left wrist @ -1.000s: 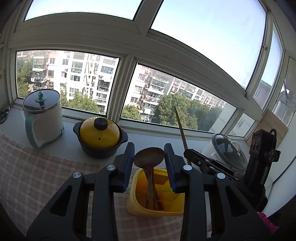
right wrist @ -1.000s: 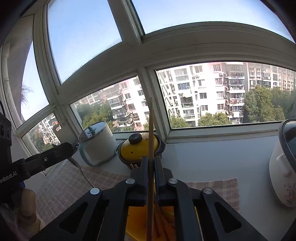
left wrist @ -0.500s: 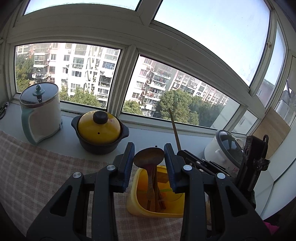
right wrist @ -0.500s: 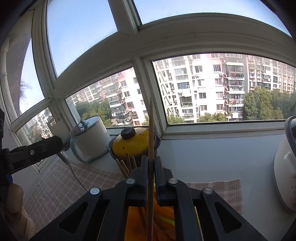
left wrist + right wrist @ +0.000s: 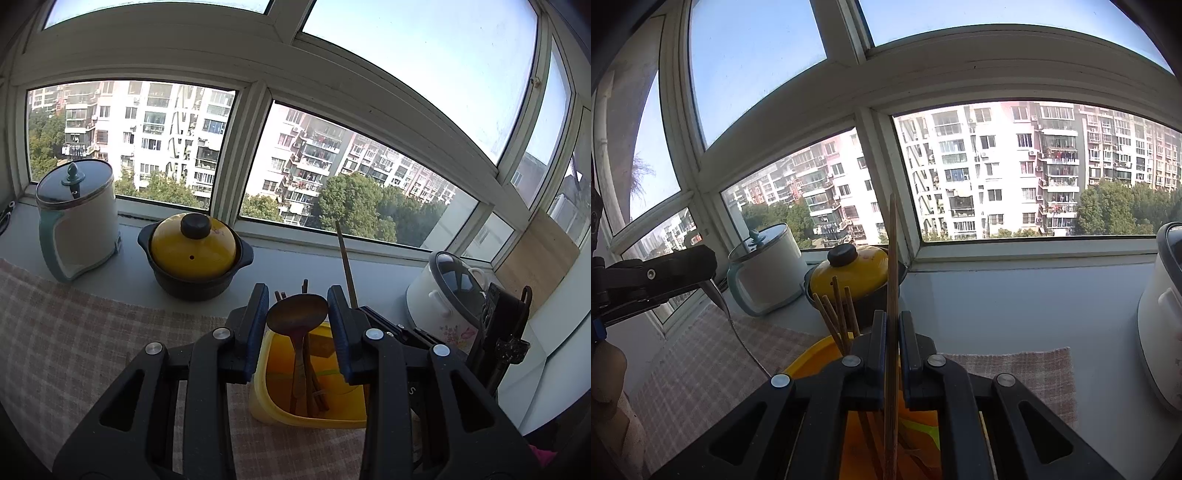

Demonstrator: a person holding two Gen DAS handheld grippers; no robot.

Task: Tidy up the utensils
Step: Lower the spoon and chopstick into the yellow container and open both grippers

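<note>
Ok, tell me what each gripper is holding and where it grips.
The right gripper is shut on a wooden chopstick, gripping its lower half. The left gripper pinches the wooden spoon by its bowl.

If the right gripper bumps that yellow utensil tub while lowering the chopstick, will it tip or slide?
The yellow tub looks like thin, light plastic, so it would likely slide on the checked cloth. The chopsticks and ladle stand well above its rim, so it may tip. The chopstick in the right gripper looks stiff.

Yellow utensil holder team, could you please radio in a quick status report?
Right gripper shut on chopstick, over yellow holder. Left gripper shut on wooden spoon. Chopsticks already inside.
</note>
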